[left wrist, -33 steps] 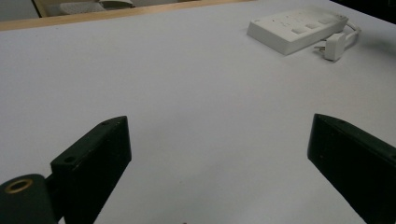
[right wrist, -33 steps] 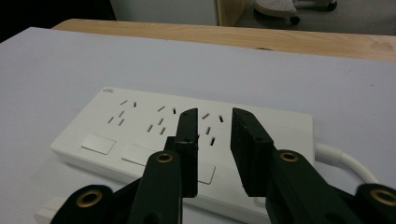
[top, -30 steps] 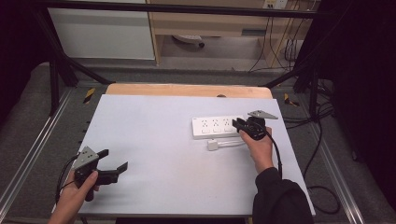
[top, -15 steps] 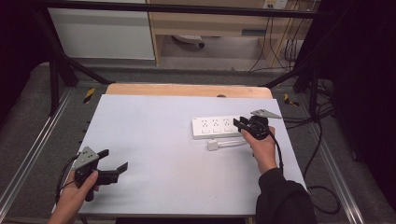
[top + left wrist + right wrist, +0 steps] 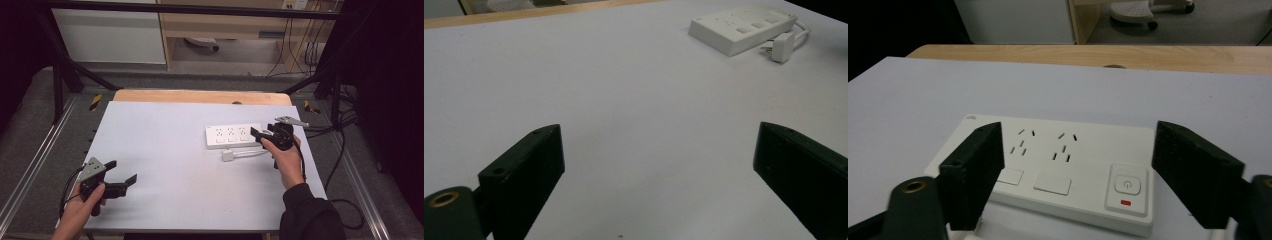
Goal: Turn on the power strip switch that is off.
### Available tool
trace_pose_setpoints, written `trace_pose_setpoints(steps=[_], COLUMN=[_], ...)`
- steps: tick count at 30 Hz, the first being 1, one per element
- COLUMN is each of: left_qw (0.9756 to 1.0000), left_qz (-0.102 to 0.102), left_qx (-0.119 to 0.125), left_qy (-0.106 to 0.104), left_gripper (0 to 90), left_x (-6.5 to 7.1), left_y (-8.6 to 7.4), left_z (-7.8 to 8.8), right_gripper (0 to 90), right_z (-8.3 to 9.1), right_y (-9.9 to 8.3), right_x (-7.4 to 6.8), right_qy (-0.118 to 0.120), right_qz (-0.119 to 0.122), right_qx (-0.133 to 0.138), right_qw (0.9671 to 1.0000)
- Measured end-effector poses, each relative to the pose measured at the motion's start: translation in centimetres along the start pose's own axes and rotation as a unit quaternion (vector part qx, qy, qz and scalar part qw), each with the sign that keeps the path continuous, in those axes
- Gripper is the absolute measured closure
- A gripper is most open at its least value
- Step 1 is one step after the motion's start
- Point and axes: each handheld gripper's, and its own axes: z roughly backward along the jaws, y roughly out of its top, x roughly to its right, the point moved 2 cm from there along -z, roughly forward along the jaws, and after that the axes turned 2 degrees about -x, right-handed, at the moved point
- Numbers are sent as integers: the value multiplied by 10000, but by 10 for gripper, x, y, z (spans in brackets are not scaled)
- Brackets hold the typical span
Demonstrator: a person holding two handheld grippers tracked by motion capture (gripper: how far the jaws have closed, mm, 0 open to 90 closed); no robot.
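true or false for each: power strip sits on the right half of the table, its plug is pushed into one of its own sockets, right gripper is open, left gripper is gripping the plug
1. The white power strip sits on the right half of the table. True.
2. Its plug is in one of its sockets. False: it lies loose on the table in front of the strip.
3. The right gripper is open. True; its jaws have just been opening, nothing clamped between them.
4. The left gripper grips the plug. False: it is open over bare table, far from it.
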Motion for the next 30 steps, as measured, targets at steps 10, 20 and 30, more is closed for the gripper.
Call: trace_pose_setpoints(steps=[10, 20, 30], left_qw=[10000, 10000, 9998], left_qz=[5, 65, 169], left_qx=[-31, 13, 40], left_qy=[35, 36, 103], left_gripper=[62, 62, 62], left_x=[-1, -2, -6], left_y=[-1, -2, -6], left_z=[1, 5, 12], right_gripper=[51, 51, 73], right_z=[24, 53, 75], right_y=[7, 5, -21], right_x=[-5, -9, -6], right_qy=[-44, -73, -94], right_qz=[-67, 208, 321], right_qx=[438, 787, 734], right_qw=[9990, 9967, 9967])
